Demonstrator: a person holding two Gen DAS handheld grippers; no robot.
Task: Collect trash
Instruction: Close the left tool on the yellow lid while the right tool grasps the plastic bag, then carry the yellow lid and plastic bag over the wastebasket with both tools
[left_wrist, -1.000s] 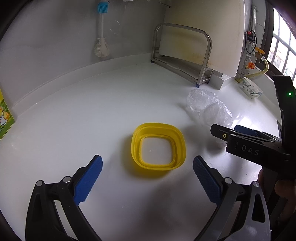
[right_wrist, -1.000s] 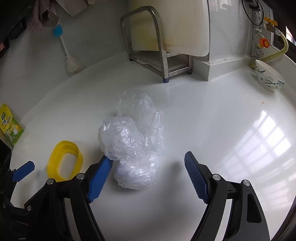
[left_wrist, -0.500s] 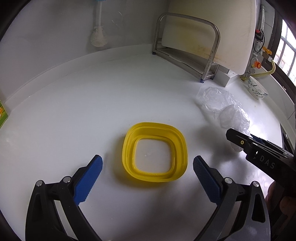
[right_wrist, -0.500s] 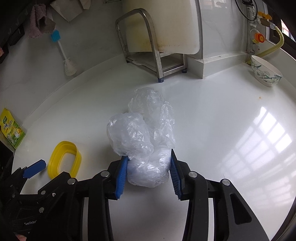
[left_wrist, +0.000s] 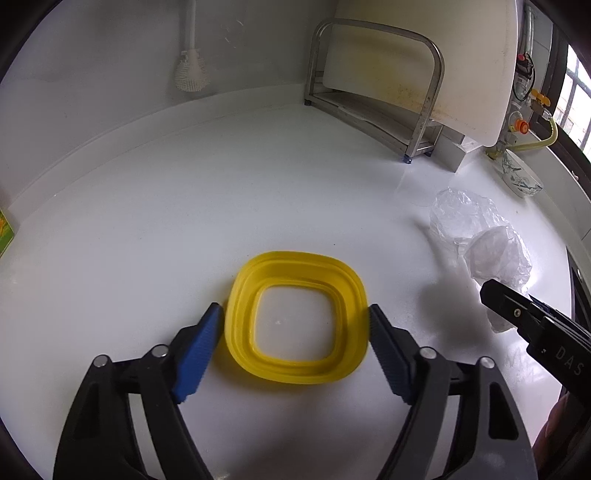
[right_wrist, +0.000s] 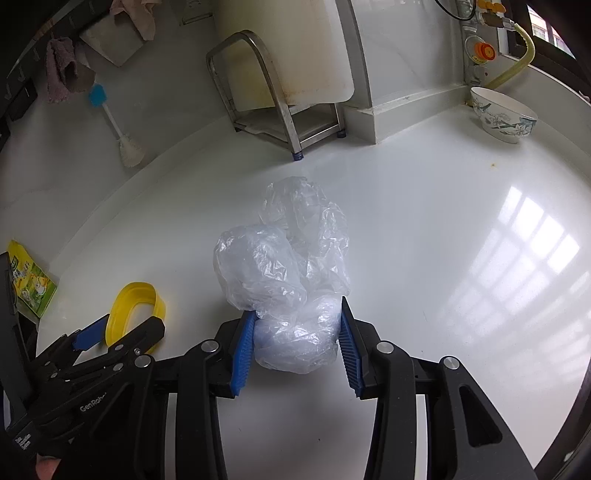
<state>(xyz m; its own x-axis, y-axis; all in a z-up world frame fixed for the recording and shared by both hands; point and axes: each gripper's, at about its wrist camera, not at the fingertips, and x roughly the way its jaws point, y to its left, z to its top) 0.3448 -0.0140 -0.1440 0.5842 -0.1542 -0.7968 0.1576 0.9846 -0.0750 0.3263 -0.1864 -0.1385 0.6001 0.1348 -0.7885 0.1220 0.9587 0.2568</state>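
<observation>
- White kitchen countertop (left_wrist: 184, 221), lower centre of each view.
- Left gripper (left_wrist: 295, 332) pinching yellow ring (left_wrist: 295, 321); right gripper (right_wrist: 297, 341) squeezing crumpled plastic bag (right_wrist: 284, 280), likely for lifting.

Glossy white countertop (right_wrist: 461, 229). Crinkled translucent plastic bag (right_wrist: 291, 280) and smooth yellow plastic ring (left_wrist: 297, 317). Brushed metal rack (left_wrist: 373, 77) beyond.

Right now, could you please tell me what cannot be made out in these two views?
- Left wrist view: whether the left tool grips the yellow ring or just brackets it.
- Right wrist view: what the plastic bag in the right tool holds; crumpled film blurs it.
- Left wrist view: green packet, cut off by the edge.
</observation>
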